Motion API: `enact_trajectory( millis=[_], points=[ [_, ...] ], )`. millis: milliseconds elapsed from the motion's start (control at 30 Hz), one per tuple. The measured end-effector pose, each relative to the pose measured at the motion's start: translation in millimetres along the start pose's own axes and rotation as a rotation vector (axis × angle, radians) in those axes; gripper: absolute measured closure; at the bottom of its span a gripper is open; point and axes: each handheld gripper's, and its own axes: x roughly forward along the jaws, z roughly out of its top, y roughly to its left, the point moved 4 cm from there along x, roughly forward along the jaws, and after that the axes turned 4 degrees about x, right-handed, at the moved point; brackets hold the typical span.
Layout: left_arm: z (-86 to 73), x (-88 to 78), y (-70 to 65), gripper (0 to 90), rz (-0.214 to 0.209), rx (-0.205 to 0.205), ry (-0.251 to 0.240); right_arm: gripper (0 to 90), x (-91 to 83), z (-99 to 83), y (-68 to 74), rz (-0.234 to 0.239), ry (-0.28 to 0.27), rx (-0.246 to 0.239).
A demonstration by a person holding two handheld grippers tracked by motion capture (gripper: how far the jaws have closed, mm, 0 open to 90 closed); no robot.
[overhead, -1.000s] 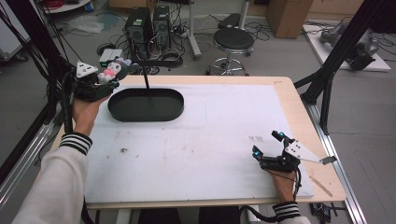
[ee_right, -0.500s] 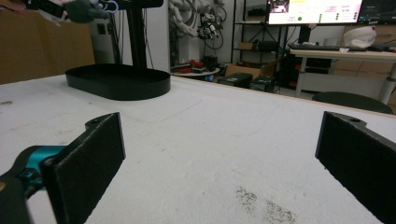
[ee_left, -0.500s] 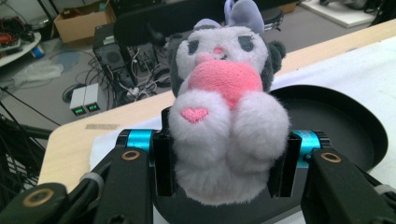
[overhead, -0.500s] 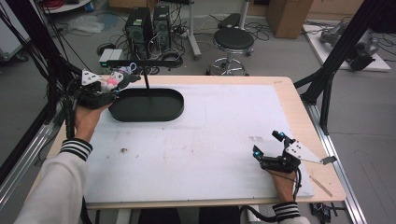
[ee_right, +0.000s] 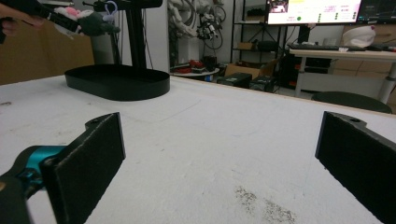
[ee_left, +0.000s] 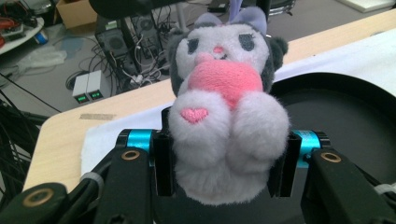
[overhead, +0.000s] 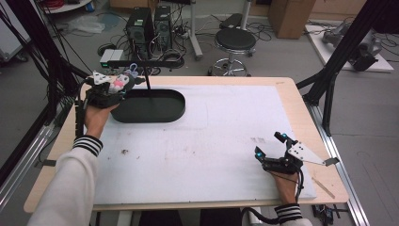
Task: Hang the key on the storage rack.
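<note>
I had the plush toy (ee_left: 223, 116) clamped between the fingers of my left gripper (overhead: 111, 89); in the left gripper view the black pads pressed into its white belly from both sides, and its face with the pink heart looked up at the camera. In the high view the toy sat at about ten o'clock on the desk (overhead: 282, 94), just over the left end of the black oval tray (overhead: 155, 113), close to the thin post (overhead: 147, 81) that rises from the tray and carries a dark crossbar (overhead: 141, 61). The toy has a purple loop (ee_right: 110, 8) on its head, and in the right gripper view this loop was right at the bar, so I judged that the work was to hang the toy there. The pick-up was done and the carrying almost done; what was left was to bring the loop onto the bar and then to let go. My right gripper (overhead: 273, 151) rested at about four o'clock on the white mat (overhead: 226, 141), its fingers (ee_right: 88, 163) wide apart with nothing between them. Some things I could not make out: whether the loop was already around the bar or only beside it, and whether the bar has a hook. The lower part of the toy was covered by my own fingers.
</note>
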Motion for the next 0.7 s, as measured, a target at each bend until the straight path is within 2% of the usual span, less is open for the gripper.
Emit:
enact_trajectory(
  millis=[167, 300, 333, 400, 433, 467, 533, 567, 600, 633, 700],
  points=[
    [-4.4, 5.5, 1.9, 54.8, -0.008, -0.013, 0.029, 0.4, 0.0, 0.0, 0.0, 0.000, 0.000, 0.001],
    [-6.4, 7.4, 4.8, 53.1, -0.018, -0.023, 0.021, 0.4, -0.2, 0.0, -0.2, 0.002, 0.000, 0.006],
    [-7.7, 8.5, 5.6, 51.8, -0.041, -0.033, 0.017, 0.4, -0.2, -0.1, -0.3, 0.001, 0.000, 0.006],
    [-12.3, 11.6, 7.5, 46.0, -0.116, -0.039, 0.013, 0.4, -0.3, -0.1, -0.4, 0.001, 0.001, 0.007],
    [-14.6, 13.2, 8.4, 32.2, -0.145, -0.044, 0.011, 0.4, -0.3, -0.1, -0.4, 0.000, 0.001, 0.009],
    [-17.1, 14.2, 9.5, 32.2, -0.167, -0.064, 0.017, 0.4, -0.3, -0.1, -0.4, 0.000, 0.001, 0.009],
    [-21.6, 14.9, 11.7, 24.1, -0.242, -0.113, 0.017, 0.4, -0.4, 0.0, -0.6, -0.003, -0.002, 0.008],
    [-23.5, 14.7, 11.4, 18.0, -0.269, -0.145, 0.033, 0.4, -0.4, 0.1, -0.8, -0.003, -0.008, 0.004],
    [-24.9, 13.2, 10.9, 9.7, -0.278, -0.148, 0.048, 0.4, -1.0, 0.1, -0.6, -0.005, -0.013, 0.003],
    [-25.4, 9.7, 9.5, 3.9, -0.295, -0.135, 0.034, 0.4, -2.0, -0.2, 0.1, -0.006, -0.017, 0.011],
    [-25.8, -3.6, 5.5, 3.6, -0.308, -0.106, -0.063, 0.4, -3.4, 0.1, -1.3, -0.007, -0.037, 0.016]
  ],
)
